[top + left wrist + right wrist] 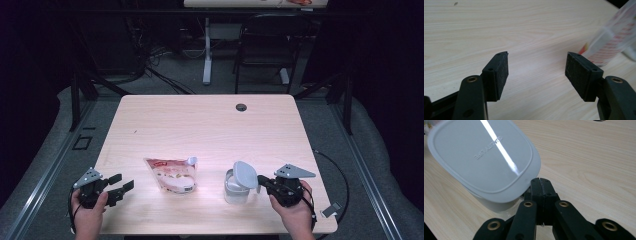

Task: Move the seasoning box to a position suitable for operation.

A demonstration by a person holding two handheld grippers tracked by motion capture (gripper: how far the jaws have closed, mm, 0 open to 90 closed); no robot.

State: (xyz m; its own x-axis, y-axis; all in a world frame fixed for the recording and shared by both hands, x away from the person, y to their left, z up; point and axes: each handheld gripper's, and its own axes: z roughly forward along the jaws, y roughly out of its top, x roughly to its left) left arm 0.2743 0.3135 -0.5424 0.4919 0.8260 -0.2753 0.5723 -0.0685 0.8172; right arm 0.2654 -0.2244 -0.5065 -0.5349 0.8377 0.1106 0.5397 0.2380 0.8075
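While the lid (484, 157) is kept tilted up off the container (235, 189) by the clamped right gripper (541, 185), the left gripper (536, 68) is held apart, empty, near the pouch (172, 175), likely for pouring.

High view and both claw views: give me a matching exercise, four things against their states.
Things:
1 left claw
2 right claw
3 pouch
4 container lid

States:
A tilted up off its clear container
B lying flat on the table, spout at its upper right corner
C jaws apart, nothing between them
D jaws shut beside the lid's edge

Pairs: 1-C, 2-D, 3-B, 4-A
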